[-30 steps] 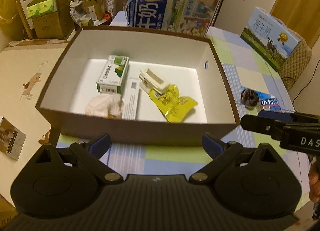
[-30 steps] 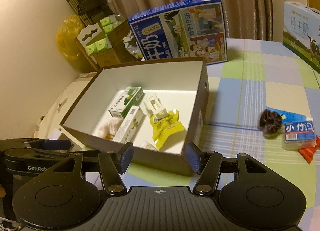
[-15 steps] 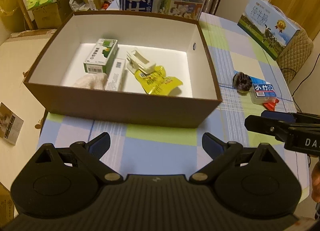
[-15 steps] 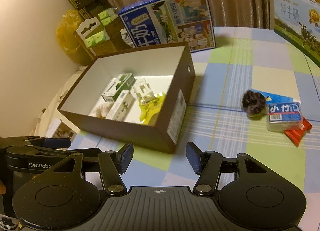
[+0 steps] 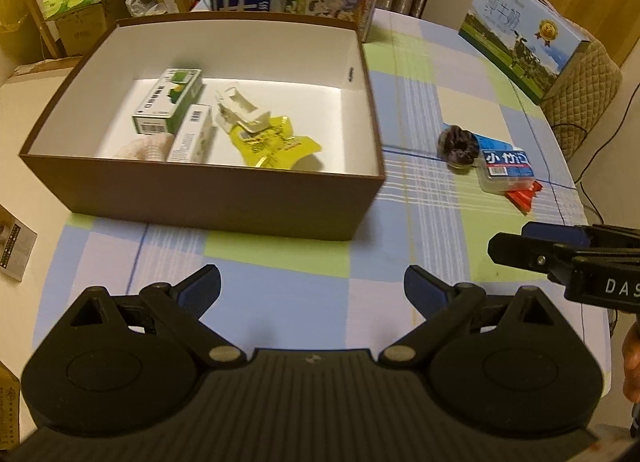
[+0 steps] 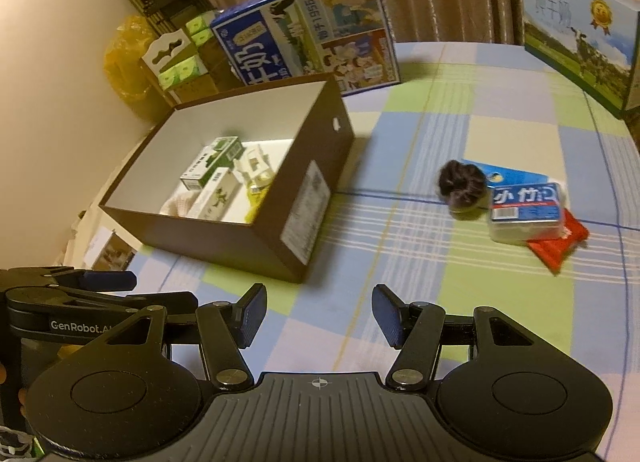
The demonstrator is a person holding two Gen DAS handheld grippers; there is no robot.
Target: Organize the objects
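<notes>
Matt cardboard box [image 5: 208,198], checked cloth tablecloth [image 5: 416,110]

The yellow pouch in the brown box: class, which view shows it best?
The left wrist view: the yellow pouch lies almost wholly visible on the box floor. In the right wrist view only a yellow sliver shows behind the near wall.

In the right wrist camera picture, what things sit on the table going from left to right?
Brown box → dark hair scrunchie → clear plastic case with blue label → red packet.
</notes>
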